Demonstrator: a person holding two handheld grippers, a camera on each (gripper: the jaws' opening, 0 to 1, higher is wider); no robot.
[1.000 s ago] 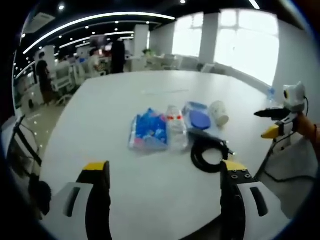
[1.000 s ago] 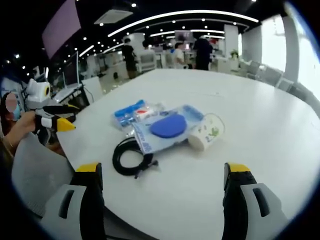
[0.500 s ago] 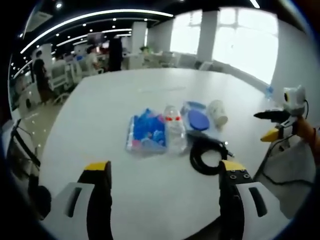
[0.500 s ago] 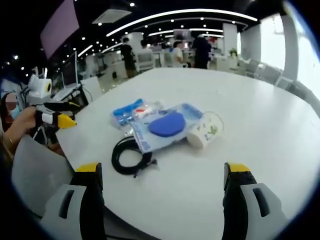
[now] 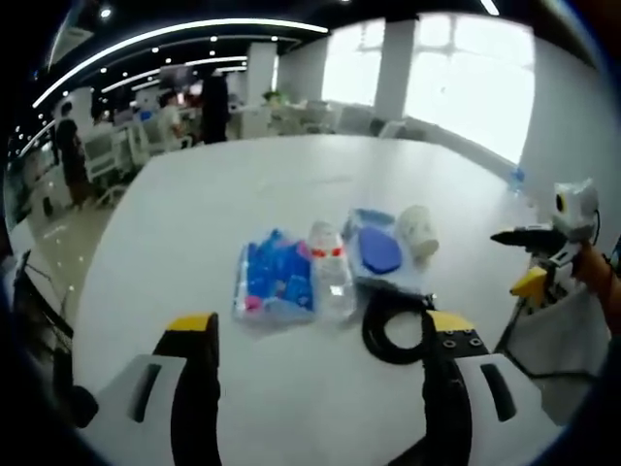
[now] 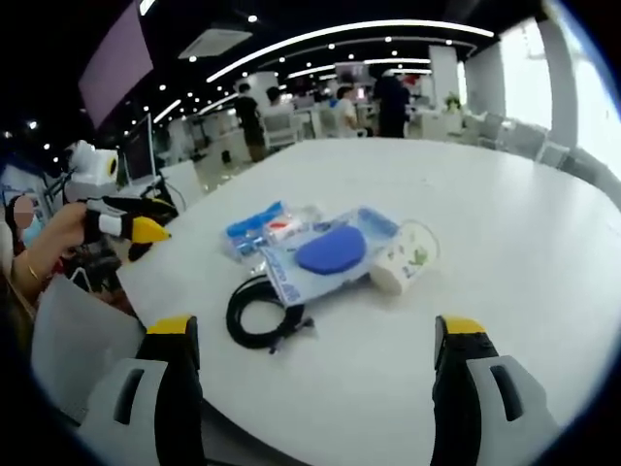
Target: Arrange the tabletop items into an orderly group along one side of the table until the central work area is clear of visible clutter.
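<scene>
Open-plan office: dark ceiling with curved light strips (image 6: 349, 31) and spot lamps. Bright windows (image 5: 466, 83) split by white columns (image 5: 393, 68) along one wall; desks and chairs (image 5: 116, 150) behind, people standing among them. Large purple screen (image 6: 114, 60) overhead.

A large open-plan office: a broad white round-edged table (image 6: 543, 243) stands in a hall lit by long curved ceiling light strips (image 6: 340, 34) and recessed spotlights, with tall bright windows (image 5: 466, 83) along one wall, rows of desks and pale chairs (image 5: 107, 150) behind, and people standing (image 6: 393, 97) among the workstations.
</scene>
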